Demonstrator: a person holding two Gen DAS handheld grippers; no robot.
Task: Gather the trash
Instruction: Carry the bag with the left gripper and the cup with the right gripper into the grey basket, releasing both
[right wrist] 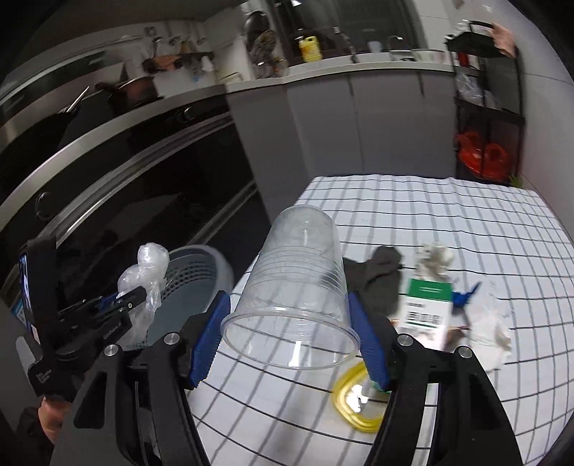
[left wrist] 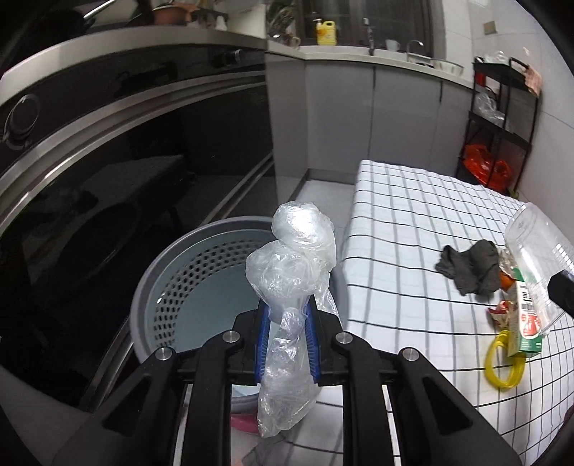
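My left gripper (left wrist: 287,317) is shut on a crumpled clear plastic bag (left wrist: 290,265) and holds it above the grey perforated bin (left wrist: 172,286) beside the table. My right gripper (right wrist: 288,337) is shut on a clear plastic cup (right wrist: 297,283), its mouth towards the camera, over the table's left edge. From the right wrist the left gripper (right wrist: 131,299), its bag (right wrist: 145,269) and the bin (right wrist: 195,276) show at the left. On the checked cloth (right wrist: 412,200) lie a dark grey rag (right wrist: 380,279), a green carton (right wrist: 427,304), a yellow ring (right wrist: 355,398) and white crumpled paper (right wrist: 436,256).
A black oven front (left wrist: 125,186) stands close on the left, behind the bin. Grey cabinets (left wrist: 394,118) run along the back under a counter with a yellow bottle (left wrist: 325,32). A black rack (left wrist: 502,118) with a red bag (left wrist: 484,166) stands at the far right. A hand (right wrist: 50,419) grips the left tool.
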